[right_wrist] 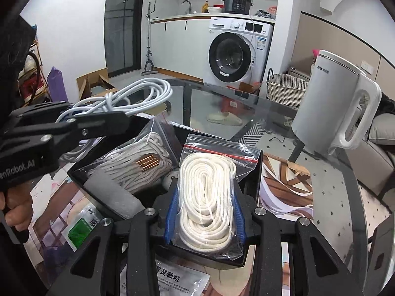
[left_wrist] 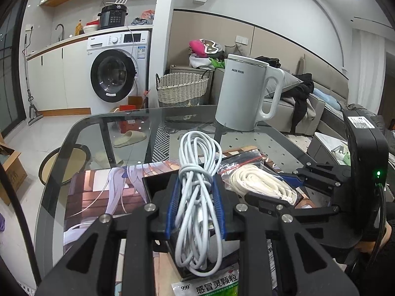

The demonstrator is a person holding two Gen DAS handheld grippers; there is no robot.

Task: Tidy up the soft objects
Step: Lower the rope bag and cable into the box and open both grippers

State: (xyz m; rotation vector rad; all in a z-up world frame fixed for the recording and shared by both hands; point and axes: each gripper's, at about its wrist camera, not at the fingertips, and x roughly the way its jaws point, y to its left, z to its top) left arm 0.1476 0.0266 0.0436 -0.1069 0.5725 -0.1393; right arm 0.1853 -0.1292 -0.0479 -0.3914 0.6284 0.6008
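Note:
My left gripper [left_wrist: 196, 187] is shut on a coiled white cable [left_wrist: 197, 197] and holds it over the black box [left_wrist: 158, 185]. It also shows at the left of the right wrist view [right_wrist: 98, 116] with the cable [right_wrist: 128, 96]. My right gripper [right_wrist: 205, 197] is shut on a zip bag of cream rope [right_wrist: 209, 192], held over the box's near right side [right_wrist: 251, 180]. That bag also shows in the left wrist view [left_wrist: 261, 182]. Inside the box lie a bagged grey rope bundle [right_wrist: 138, 162] and a grey foam roll [right_wrist: 111, 194].
A white AUX kettle [left_wrist: 244, 93] [right_wrist: 335, 103] stands at the far right of the glass table [left_wrist: 98, 133]. A printed mat [left_wrist: 98, 192] and medicine sachets [left_wrist: 209, 286] lie under the box. A wicker basket [left_wrist: 182, 88] and washing machine [left_wrist: 116, 71] stand beyond.

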